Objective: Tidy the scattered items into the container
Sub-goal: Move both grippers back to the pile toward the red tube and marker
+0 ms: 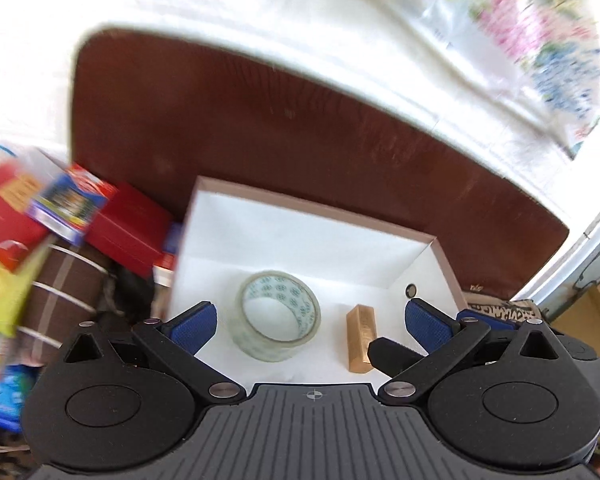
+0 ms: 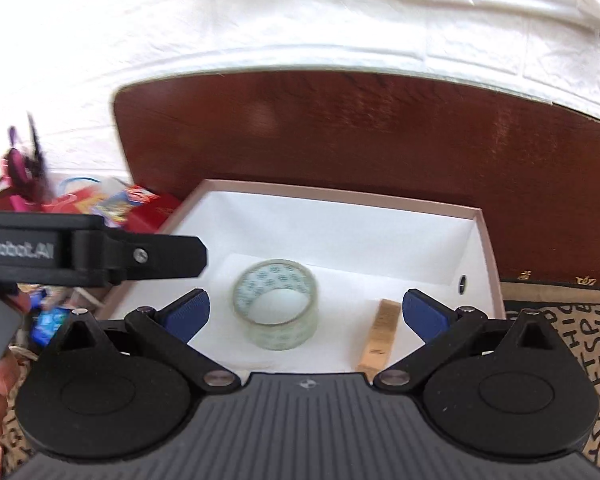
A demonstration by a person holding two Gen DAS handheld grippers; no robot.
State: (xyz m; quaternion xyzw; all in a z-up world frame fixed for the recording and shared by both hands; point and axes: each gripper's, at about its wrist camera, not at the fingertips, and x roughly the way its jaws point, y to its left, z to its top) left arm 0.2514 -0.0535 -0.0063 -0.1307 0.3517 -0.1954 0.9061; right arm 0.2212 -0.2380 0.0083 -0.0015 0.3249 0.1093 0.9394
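1. Two items lay in the white box (image 1: 300, 220): a clear tape roll (image 1: 278, 314) and a gold bar-shaped pack (image 1: 362, 338), well apart on the box floor. The box sat on the dark wooden surface (image 1: 260, 128).
2. Left hand-held gripper (image 1: 310, 314): blue pads spread wide, nothing between them, poised over the box's near edge. Right hand-held gripper (image 2: 306, 314): also spread, empty, over the same box.
3. We judged a drop step finished or the task near its end; no scattered item showed on the surface in either view.
4. Next move, as a guess: pull both back and scan for leftovers. We would not count the pile of red boxes (image 1: 132, 228) to the left as task items.
5. Writing: part of "nRobot.AI" read on the black arm of the left unit (image 2: 92, 254) in the right view. The patterned cloth (image 2: 572, 344) carried letters. The gold pack's print was too blurred to read, and so was the tape's pattern.
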